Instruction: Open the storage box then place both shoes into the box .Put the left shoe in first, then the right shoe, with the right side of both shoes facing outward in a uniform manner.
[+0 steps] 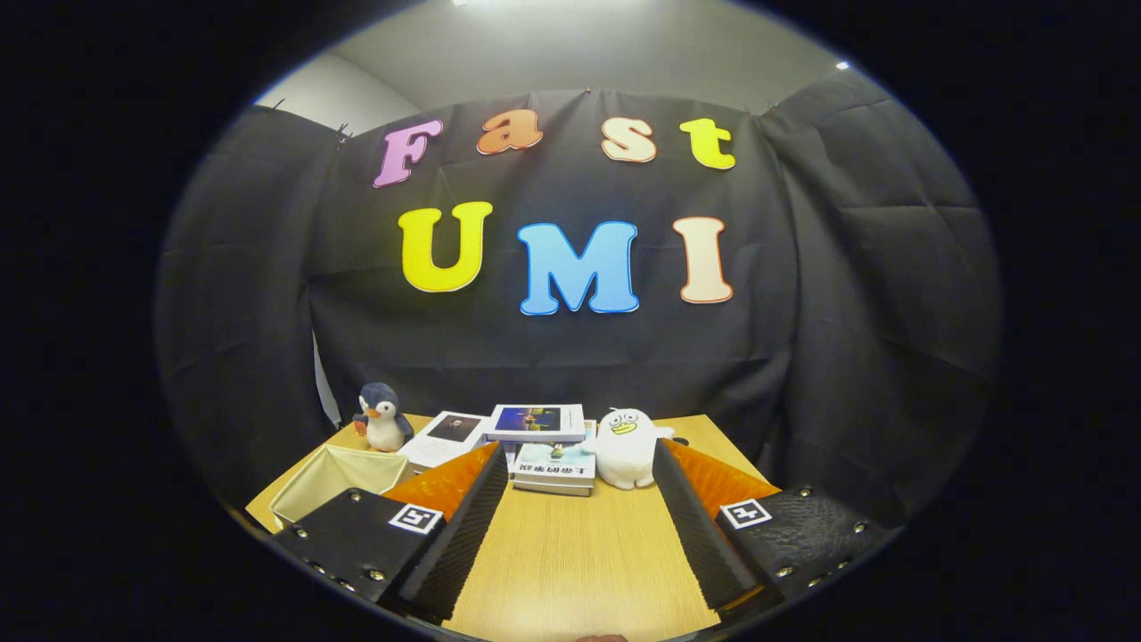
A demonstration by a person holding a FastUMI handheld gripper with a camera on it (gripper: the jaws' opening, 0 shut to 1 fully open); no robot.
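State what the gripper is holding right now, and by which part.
Nothing is held. The gripper is open, its fingers spread over bare table, with the books and white plush beyond them.

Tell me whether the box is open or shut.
Open: the box, beside the penguin, shows its bare inside walls, no lid on top. The gripper is open over the table.

The storage box (323, 482) is a pale cream, soft-walled bin with its top open, so its inner walls show (the near part is hidden behind the left finger). It stands upright on the table (579, 557) along the left edge, towards the far left corner. What shows of its inside holds nothing. The gripper (579, 453) has its fingers spread wide, the box just beyond and beside the left one, not touched.
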